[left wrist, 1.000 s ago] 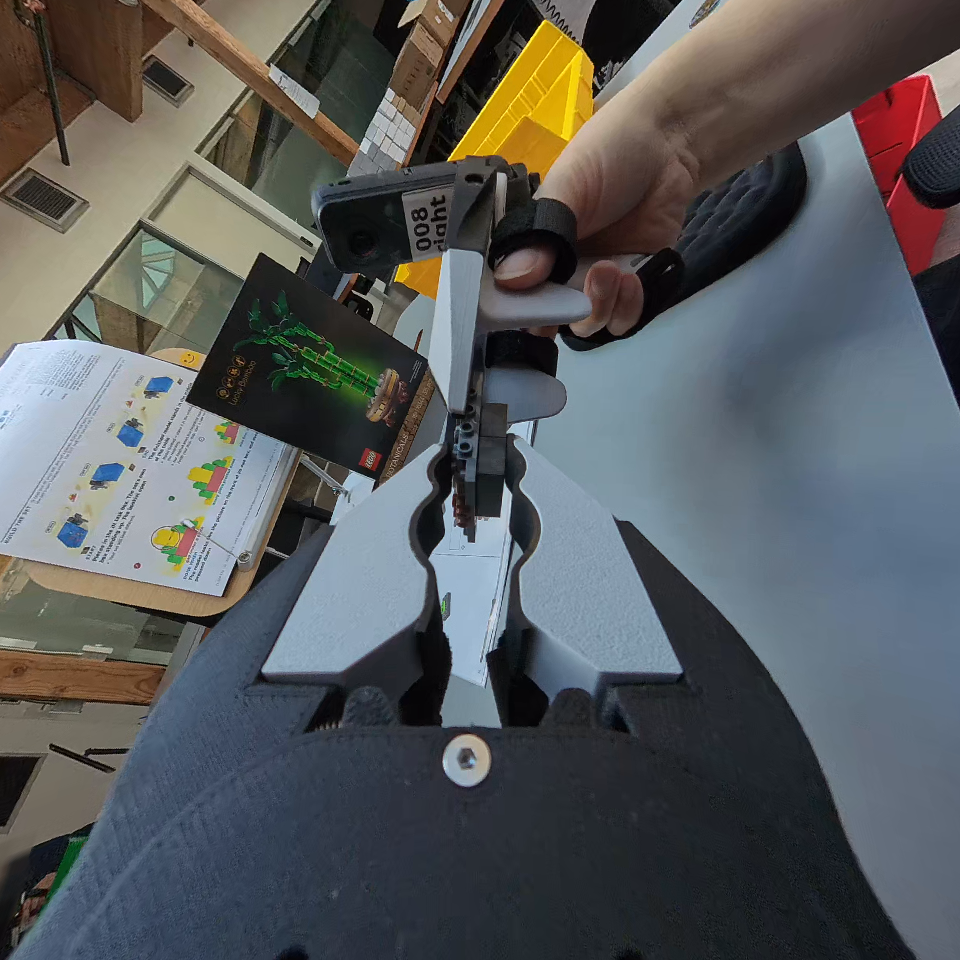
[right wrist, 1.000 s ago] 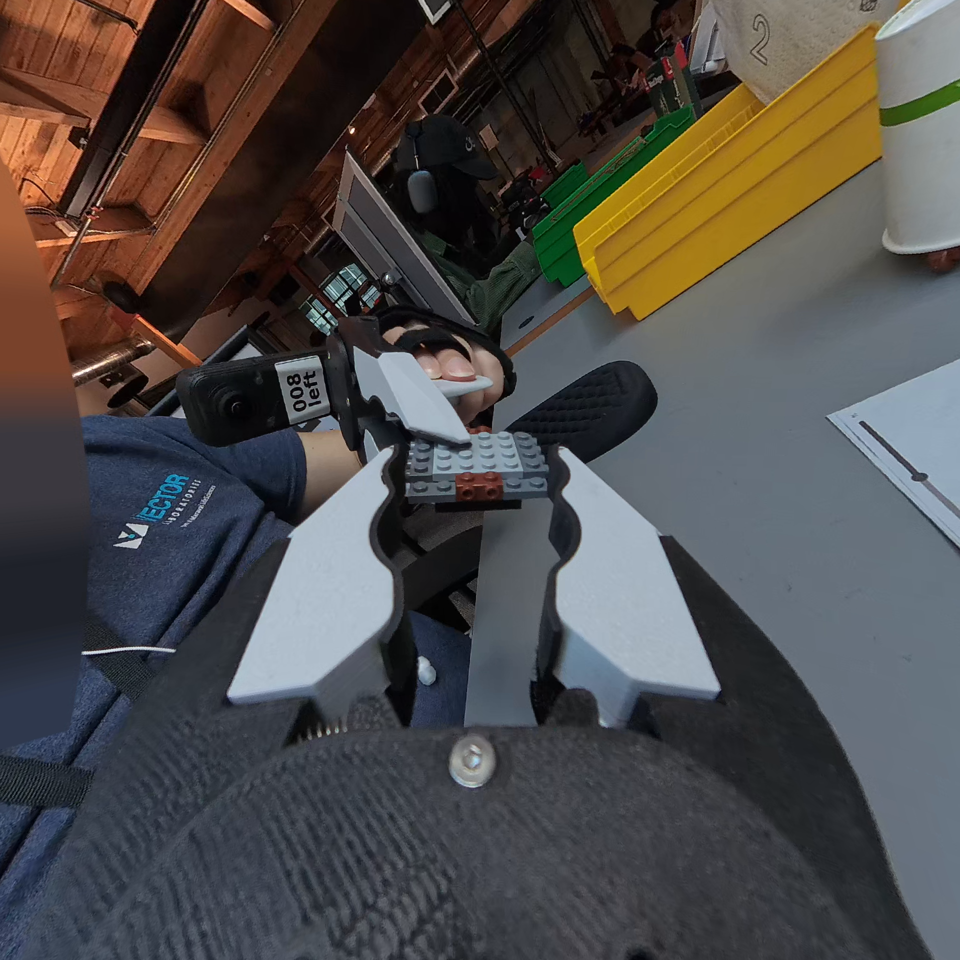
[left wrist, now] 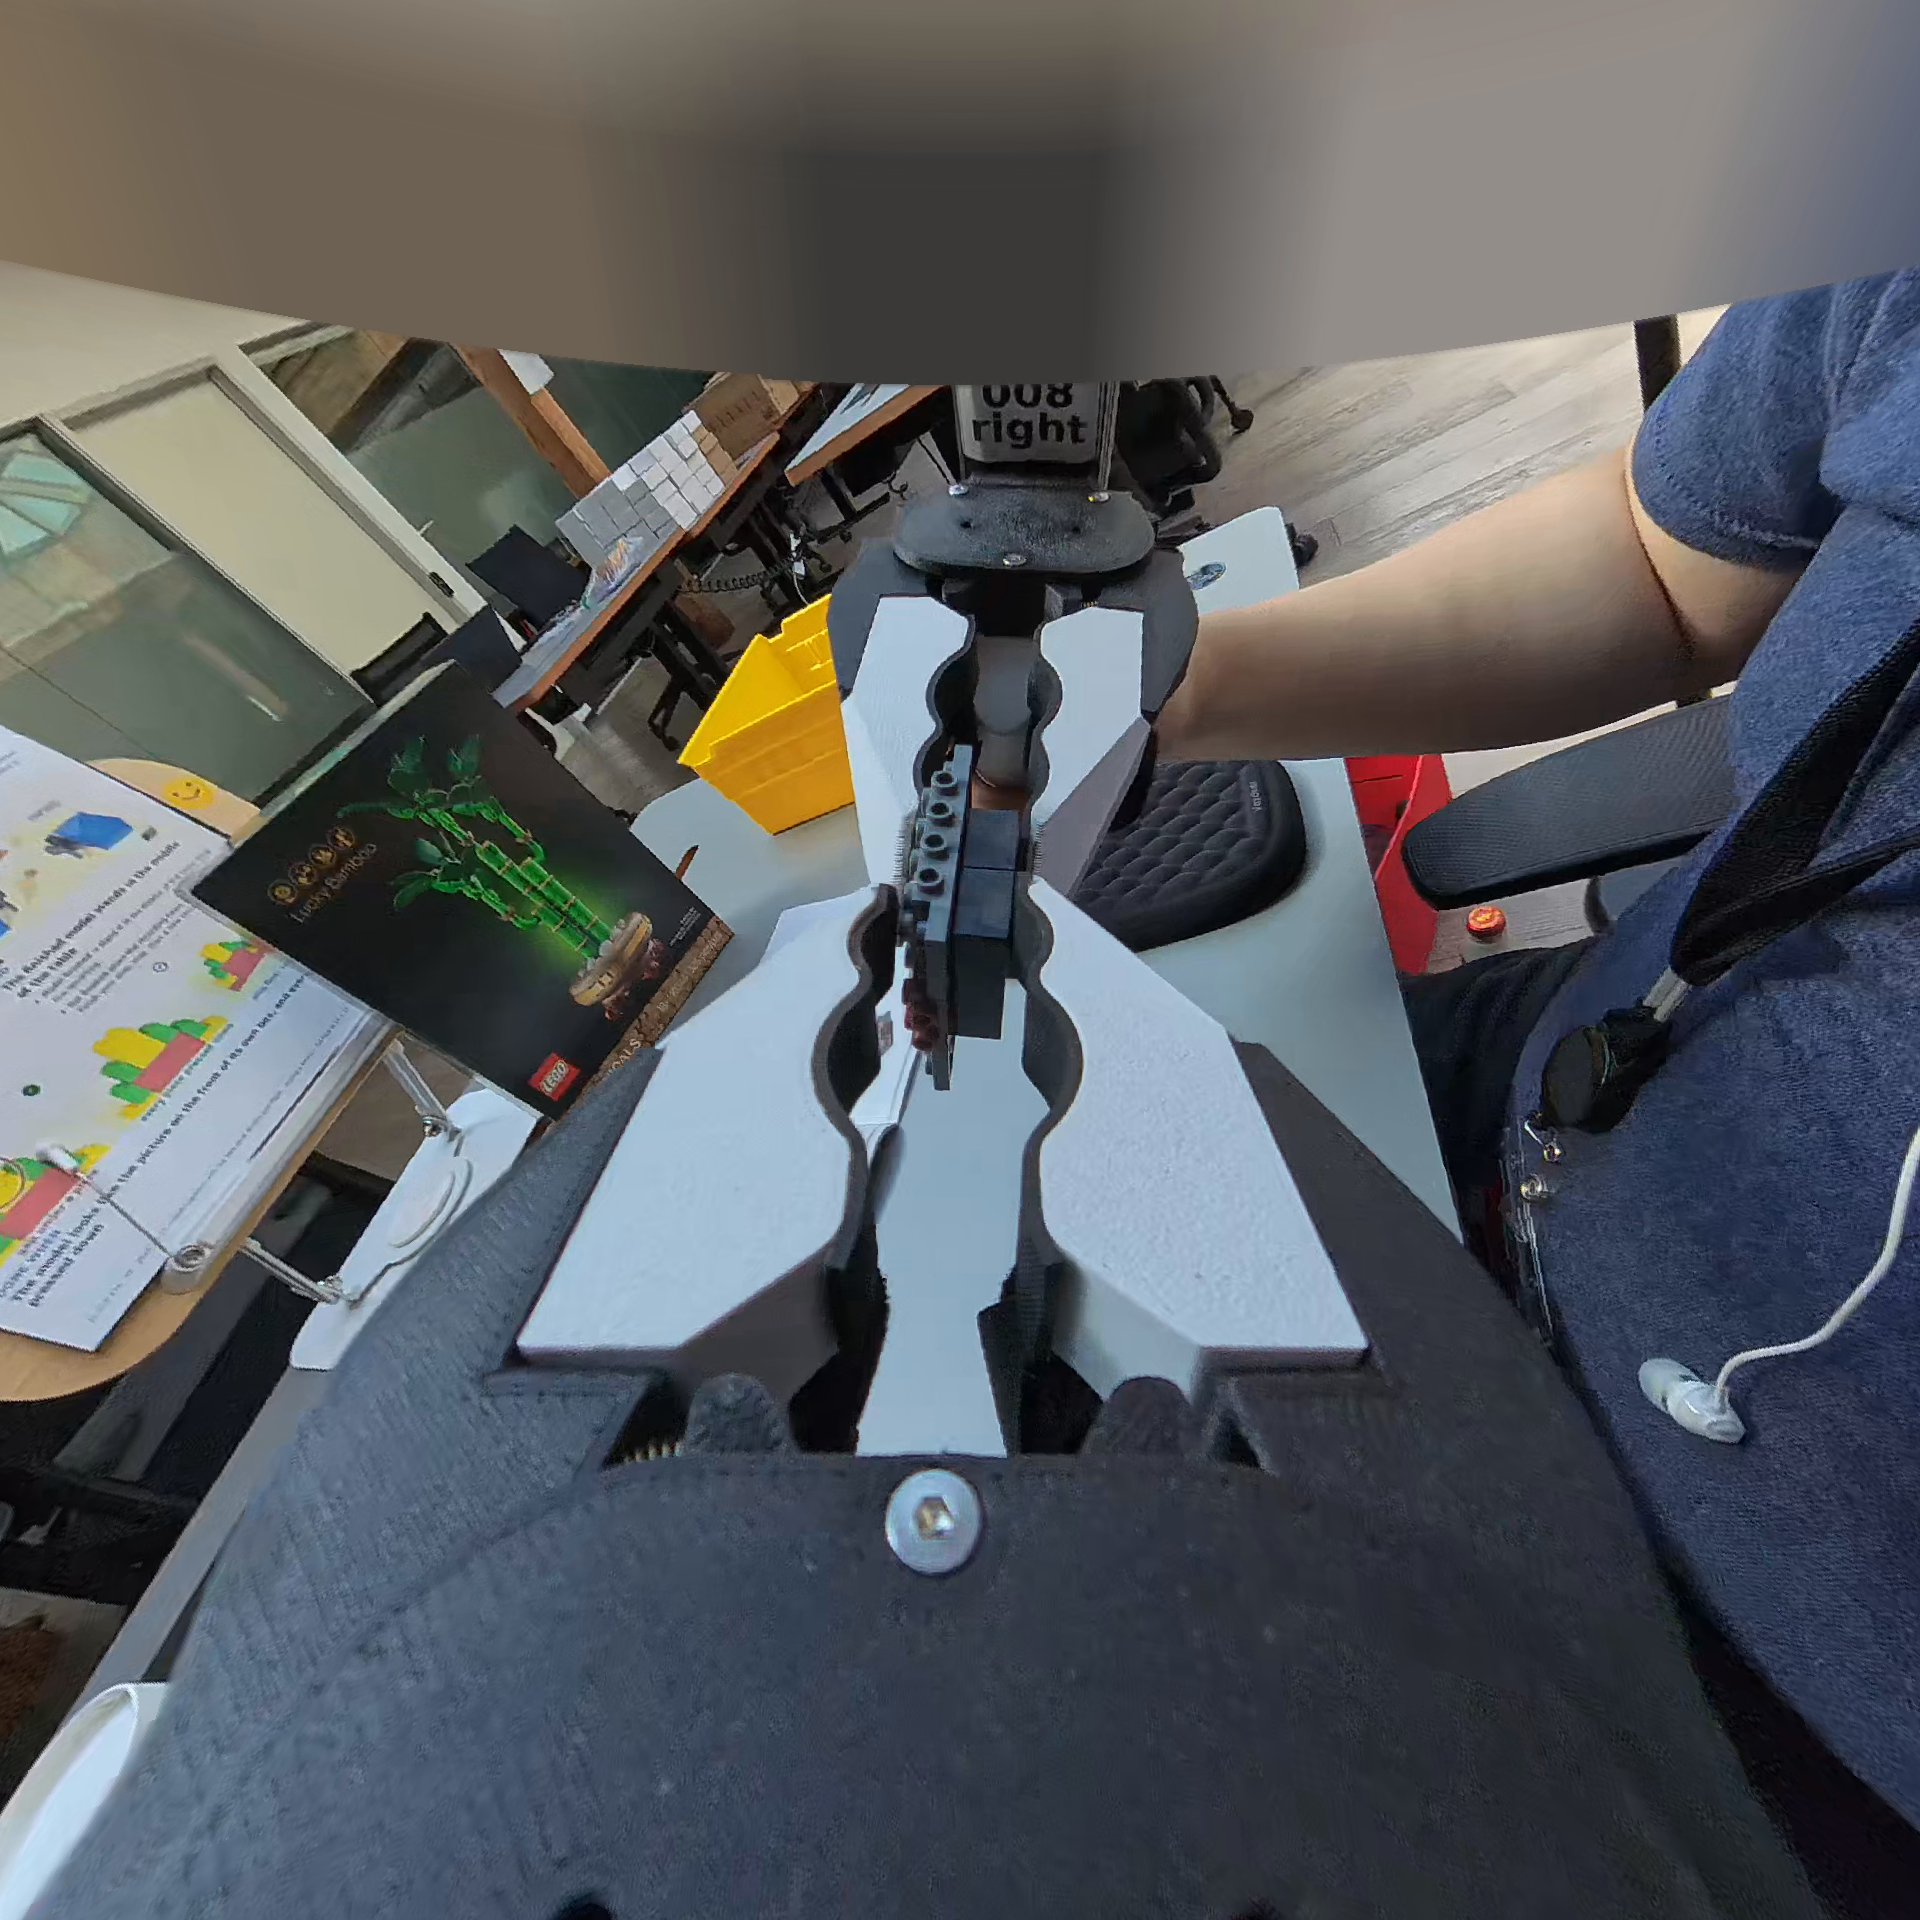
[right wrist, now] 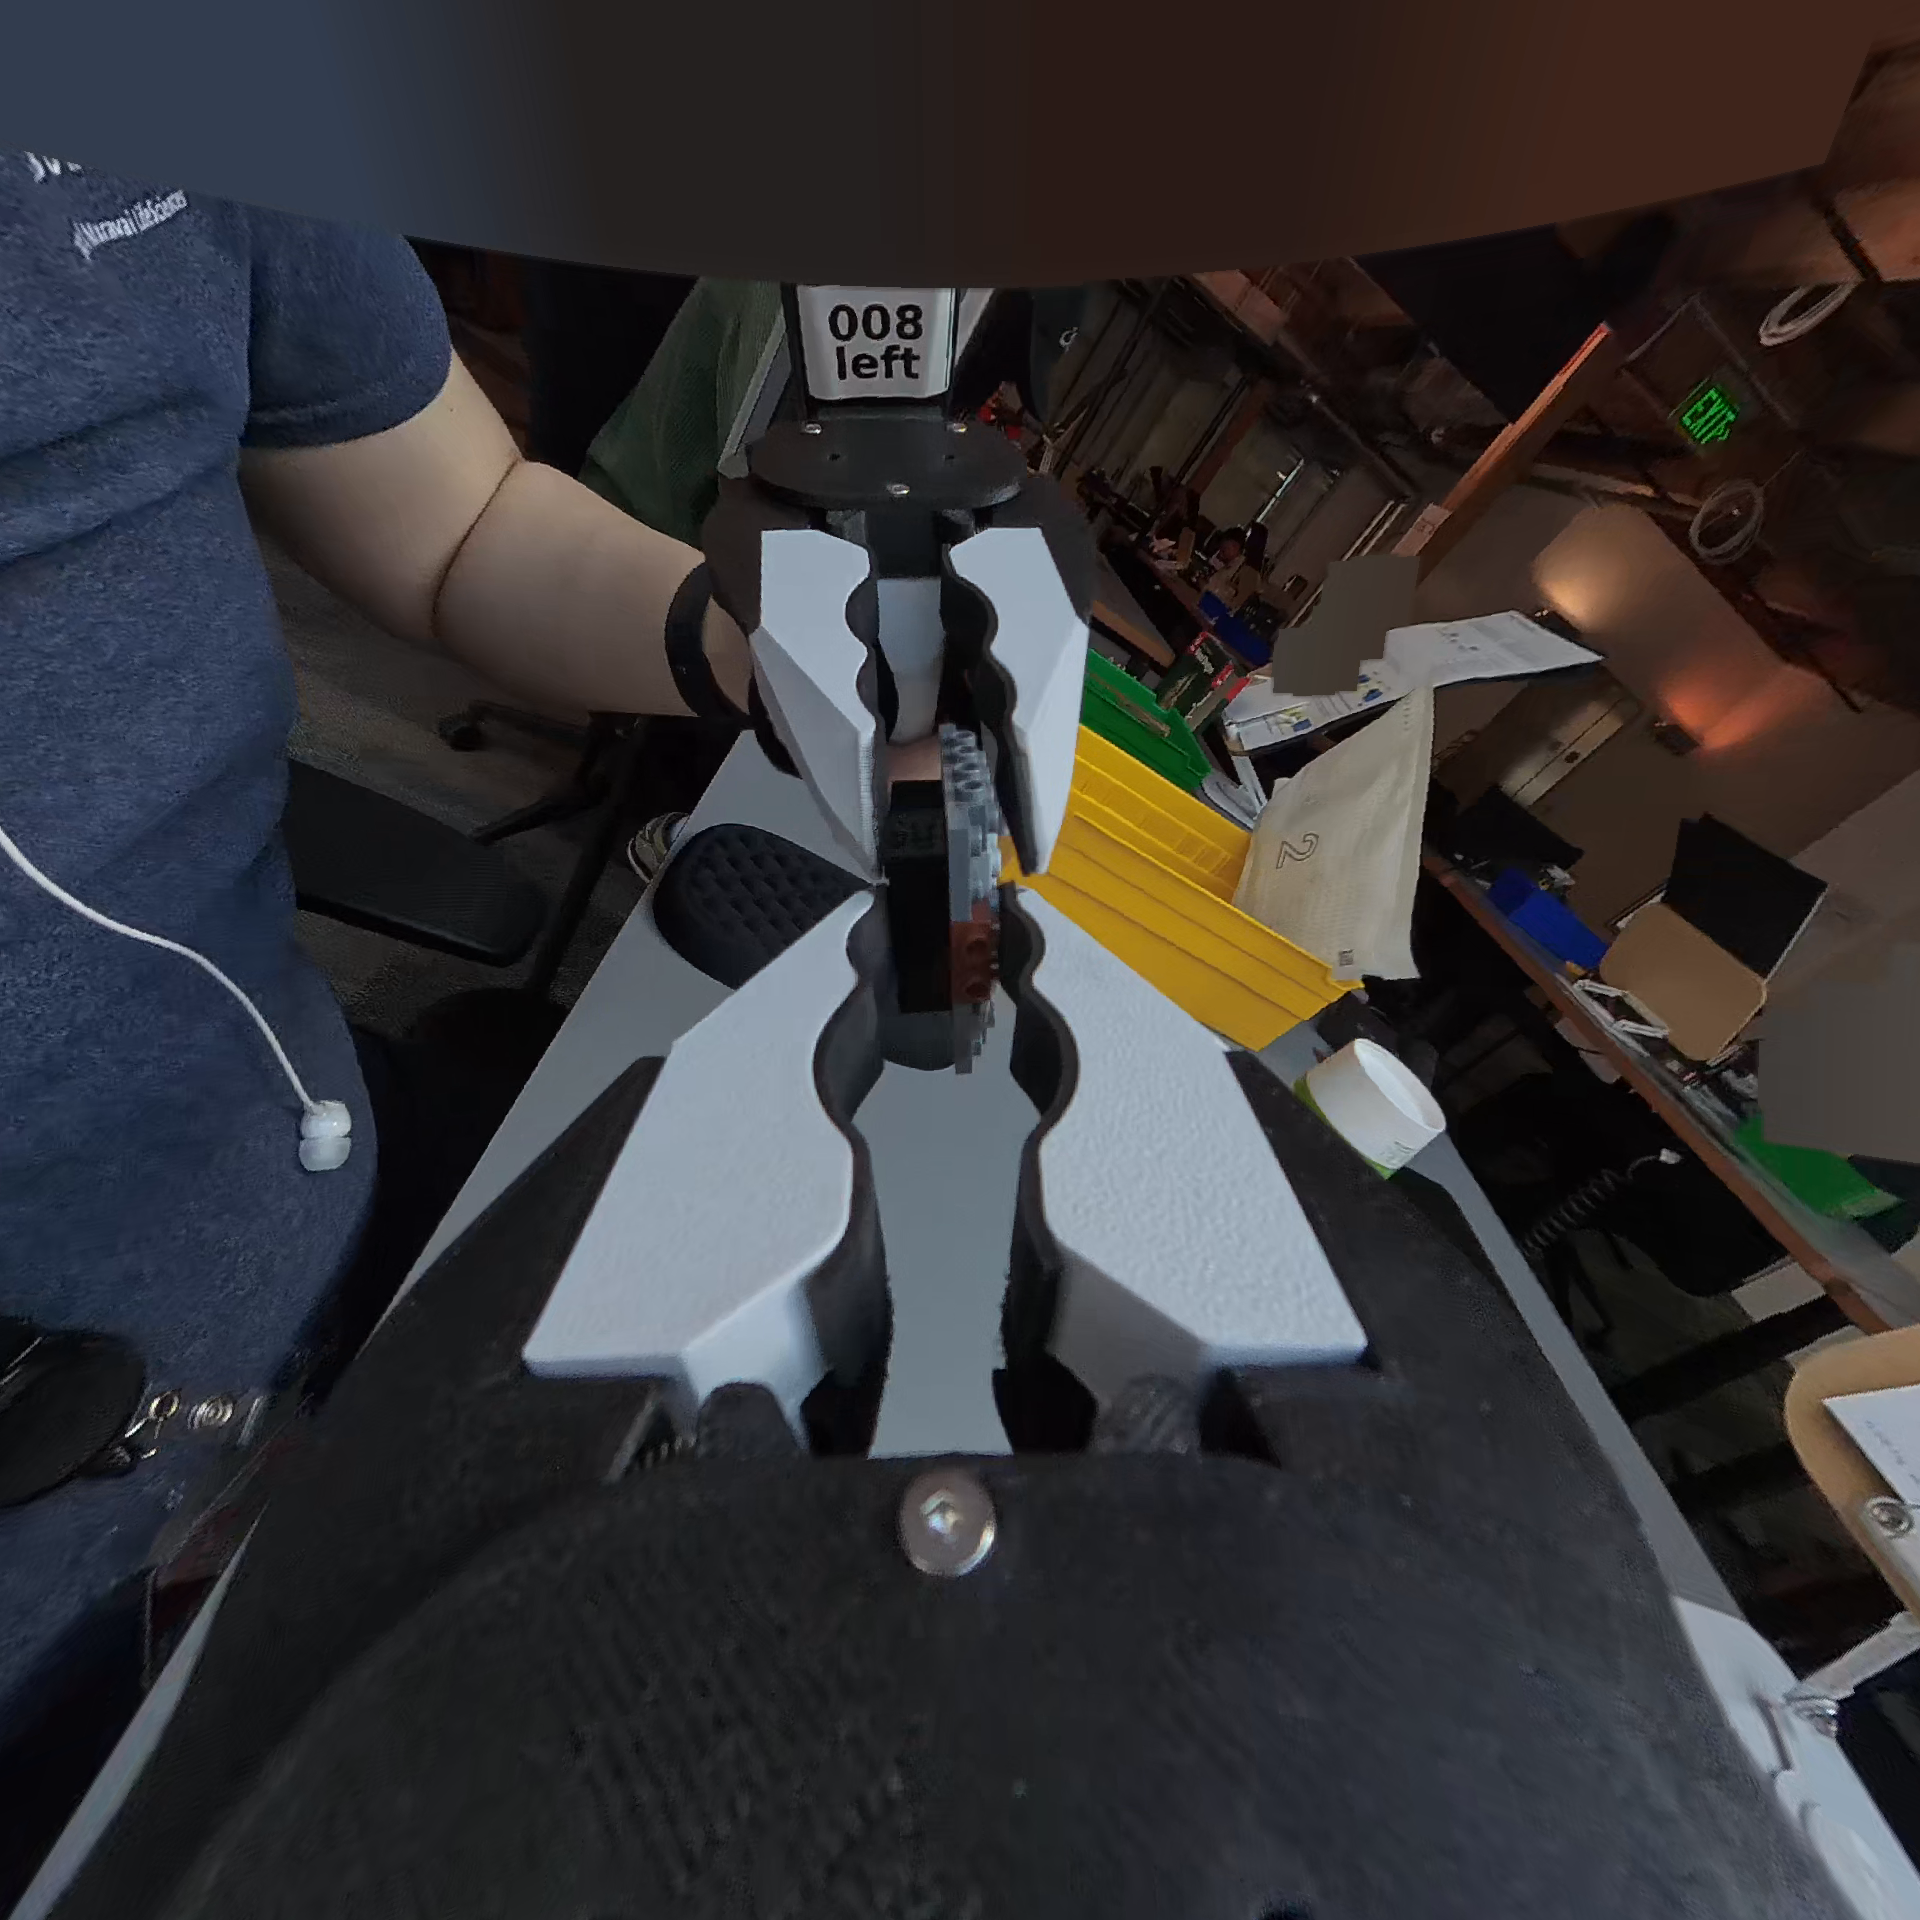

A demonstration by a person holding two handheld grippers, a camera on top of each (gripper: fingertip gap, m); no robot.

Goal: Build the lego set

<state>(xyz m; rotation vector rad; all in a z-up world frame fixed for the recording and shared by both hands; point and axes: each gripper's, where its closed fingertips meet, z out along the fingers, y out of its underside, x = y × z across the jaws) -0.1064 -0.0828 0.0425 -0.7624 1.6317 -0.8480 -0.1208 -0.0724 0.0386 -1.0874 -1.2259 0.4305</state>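
While both claws face each other tip to tip above the grey desk [right wrist: 644, 1091], one lego assembly [left wrist: 961, 914] sits edge-on between them. Left claw [left wrist: 956, 914]: fingers clamped on the near end of the assembly, studded grey plate against one finger, black bricks against the other. Right claw [right wrist: 940, 935]: fingers closed on the opposite end of the same assembly, a small brown brick [right wrist: 975, 951] showing at its tips. Assembly: held upright in the air, clear of the desk. Surroundings: yellow bin [right wrist: 1164, 904] on the desk; black wrist rest [left wrist: 1195, 862]; black instruction booklet [left wrist: 457, 894] propped on a stand; white cup [right wrist: 1371, 1101] beside the right claw.
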